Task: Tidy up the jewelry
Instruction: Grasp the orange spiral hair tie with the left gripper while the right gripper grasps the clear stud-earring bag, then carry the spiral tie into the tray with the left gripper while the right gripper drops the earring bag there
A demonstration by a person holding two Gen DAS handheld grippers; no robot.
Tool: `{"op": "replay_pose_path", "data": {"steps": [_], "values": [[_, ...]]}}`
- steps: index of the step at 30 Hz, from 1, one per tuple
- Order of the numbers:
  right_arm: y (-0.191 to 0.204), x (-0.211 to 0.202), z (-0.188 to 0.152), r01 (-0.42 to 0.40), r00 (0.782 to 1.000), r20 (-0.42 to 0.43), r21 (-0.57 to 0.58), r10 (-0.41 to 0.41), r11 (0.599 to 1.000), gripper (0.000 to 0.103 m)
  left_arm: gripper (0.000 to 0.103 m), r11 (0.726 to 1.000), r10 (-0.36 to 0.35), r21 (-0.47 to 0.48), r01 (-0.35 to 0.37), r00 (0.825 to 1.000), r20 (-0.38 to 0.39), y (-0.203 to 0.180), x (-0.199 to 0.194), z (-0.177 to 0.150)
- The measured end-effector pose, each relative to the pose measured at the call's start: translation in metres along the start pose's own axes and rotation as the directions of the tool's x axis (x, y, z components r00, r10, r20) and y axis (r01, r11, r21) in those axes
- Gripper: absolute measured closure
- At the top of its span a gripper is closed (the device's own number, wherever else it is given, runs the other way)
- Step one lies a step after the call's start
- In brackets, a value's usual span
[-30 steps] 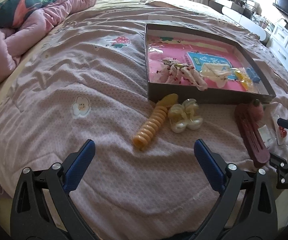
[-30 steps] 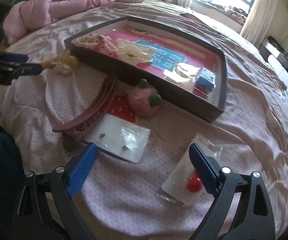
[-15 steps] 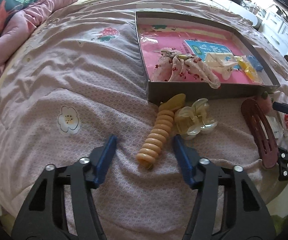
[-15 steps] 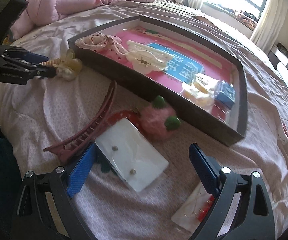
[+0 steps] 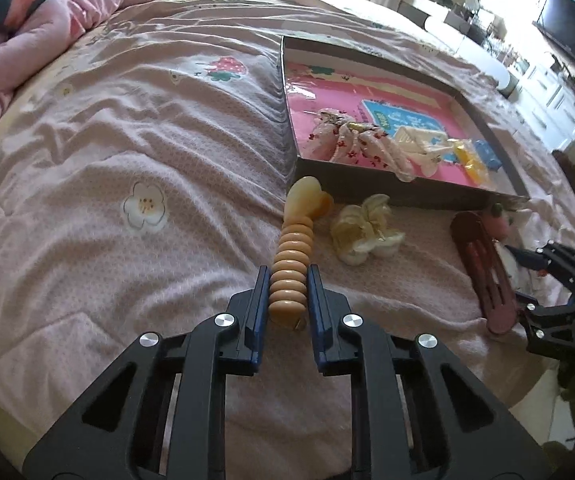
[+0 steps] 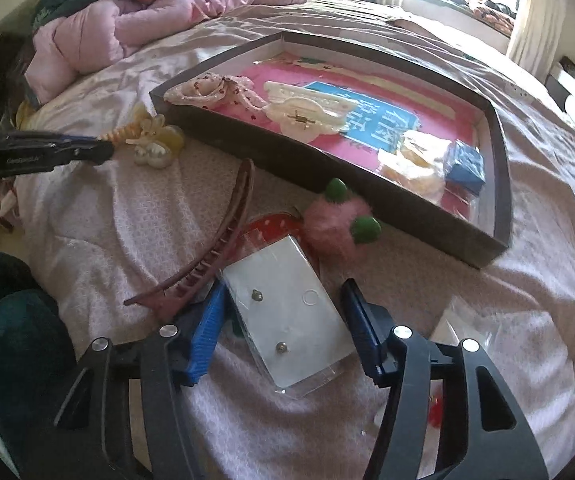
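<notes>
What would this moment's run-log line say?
left gripper: shut on spiral clip | right gripper: closing, straddling earring card, not gripped | tray: holds sorted pieces | bed: other clips loose

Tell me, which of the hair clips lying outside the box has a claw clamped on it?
The orange spiral clip, squeezed between the left claw's blue pads. The pale yellow clip beside it and the long dark red clip lie untouched on the bedspread.

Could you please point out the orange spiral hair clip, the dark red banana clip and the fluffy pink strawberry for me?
Orange spiral hair clip (image 5: 290, 264): left wrist view, on its ribbed middle coils.
Dark red banana clip (image 6: 223, 236): right wrist view, midway along its curved spine.
Fluffy pink strawberry (image 6: 333, 226): right wrist view, on its fuzzy pink body.
</notes>
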State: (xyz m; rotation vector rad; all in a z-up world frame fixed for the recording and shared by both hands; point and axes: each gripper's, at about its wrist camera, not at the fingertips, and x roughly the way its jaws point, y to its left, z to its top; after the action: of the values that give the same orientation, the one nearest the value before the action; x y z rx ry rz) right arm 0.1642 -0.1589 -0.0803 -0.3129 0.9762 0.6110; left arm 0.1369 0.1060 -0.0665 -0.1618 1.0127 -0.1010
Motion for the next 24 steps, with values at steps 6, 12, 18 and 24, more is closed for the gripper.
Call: {"op": "replay_pose_path", "data": {"steps": [6, 12, 18, 24], "values": [[-0.012, -0.018, -0.009, 0.004, 1.0, 0.029, 0.058, -0.006, 0.998, 0.048, 0.092, 1.0, -0.029, -0.005, 0.029, 0.999, 0.015, -0.013, -0.013, -0.011], [-0.025, -0.044, -0.016, 0.012, 0.997, 0.071, 0.102, -0.02, 0.995, 0.048, 0.092, 0.998, -0.058, 0.017, 0.057, 0.998, 0.036, -0.034, -0.028, -0.016], [-0.033, -0.062, -0.021, 0.018, 0.994, 0.106, 0.136, -0.033, 0.991, 0.048, 0.092, 0.996, -0.087, 0.037, 0.086, 0.995, 0.052, -0.054, -0.041, -0.022], [-0.04, -0.077, -0.026, 0.015, 0.99, 0.138, 0.155, -0.036, 0.988, 0.049, 0.092, 0.992, -0.11, 0.066, 0.105, 0.992, 0.068, -0.075, -0.053, -0.021]]}}
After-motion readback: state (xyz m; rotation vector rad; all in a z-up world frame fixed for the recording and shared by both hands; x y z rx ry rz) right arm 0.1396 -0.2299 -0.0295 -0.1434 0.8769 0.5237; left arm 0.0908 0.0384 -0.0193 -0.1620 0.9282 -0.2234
